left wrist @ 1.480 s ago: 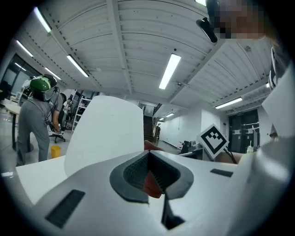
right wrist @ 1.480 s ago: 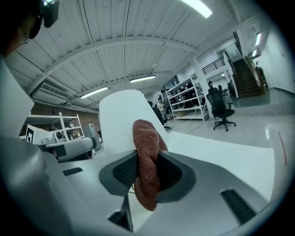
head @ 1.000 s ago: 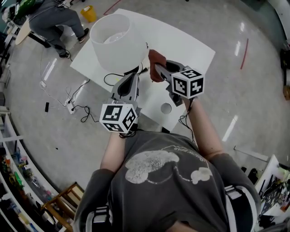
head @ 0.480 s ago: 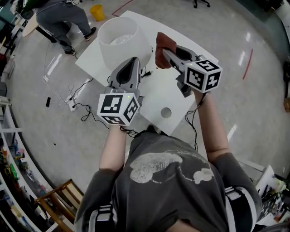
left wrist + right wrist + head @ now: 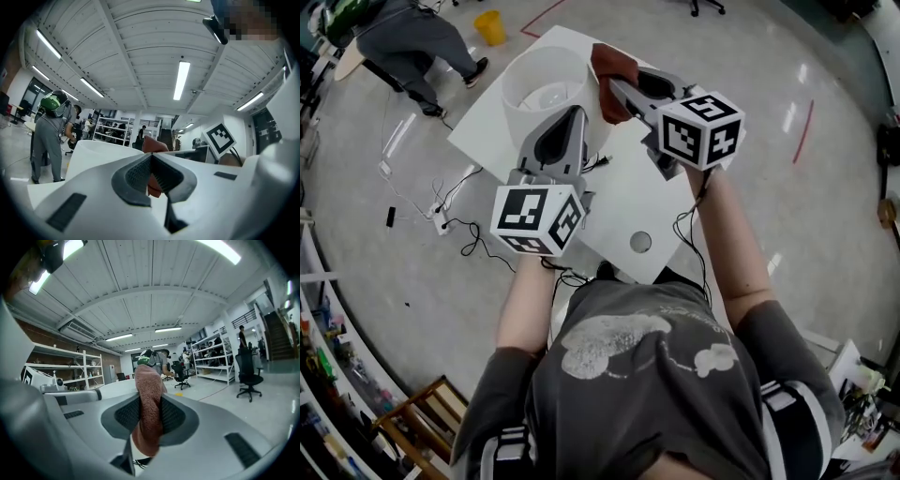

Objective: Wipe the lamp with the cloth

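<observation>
Clamping the cloth (image 5: pixel 149 399) tight between its jaws, the right gripper (image 5: pixel 622 94) holds it up beside the lamp (image 5: pixel 546 89). The cloth bunches above the fingers (image 5: pixel 174 416) and hangs in a fold below them. In the head view its free end sits just past the fingertips, at the right edge of the white shade; whether cloth and shade touch cannot be told.

The left gripper (image 5: pixel 151 160) has its jaws pressed together with nothing between them. The shade stands just ahead of its fingers and to their left, and the cloth shows just beyond their tips. In the head view the left fingers overlap the near side of the shade.

The table (image 5: pixel 623 202) lies below both pairs of fingers.
</observation>
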Tool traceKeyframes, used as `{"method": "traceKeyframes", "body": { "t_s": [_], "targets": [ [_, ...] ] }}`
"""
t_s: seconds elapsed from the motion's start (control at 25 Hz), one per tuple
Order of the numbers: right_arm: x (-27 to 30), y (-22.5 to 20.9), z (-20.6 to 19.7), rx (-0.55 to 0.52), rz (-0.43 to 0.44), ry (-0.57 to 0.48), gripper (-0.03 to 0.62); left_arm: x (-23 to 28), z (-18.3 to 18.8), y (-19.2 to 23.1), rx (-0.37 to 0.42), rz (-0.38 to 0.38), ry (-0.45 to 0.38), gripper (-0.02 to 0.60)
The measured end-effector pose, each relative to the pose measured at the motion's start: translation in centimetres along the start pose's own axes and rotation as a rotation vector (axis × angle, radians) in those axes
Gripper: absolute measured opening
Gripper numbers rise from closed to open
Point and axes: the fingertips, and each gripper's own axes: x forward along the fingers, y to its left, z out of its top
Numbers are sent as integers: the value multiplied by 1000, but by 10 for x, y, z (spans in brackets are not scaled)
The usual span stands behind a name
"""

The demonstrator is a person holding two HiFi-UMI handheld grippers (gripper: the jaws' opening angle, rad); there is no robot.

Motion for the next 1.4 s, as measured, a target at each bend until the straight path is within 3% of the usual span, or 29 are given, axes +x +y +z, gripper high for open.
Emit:
{"method": "traceKeyframes", "body": {
  "t_s": [0.44,0.8,0.96,1.2,1.4],
  "targets": [
    [14,-30,-64,2,137,167,91,-7,-23,-4,11,199,20,8],
    [23,-56,-124,50,201,278,91,-13,-78,-4,-19,360,87,8],
    [22,-66,-104,36,234,229,91,-14,-73,-8,-10,398,58,8],
    [35,-47,-6,-53,344,47,91,-17,-24,2,61,460,-35,8],
    [55,-30,25,-127,368,17,91,-17,-3,6,81,484,-76,8]
  ]
}}
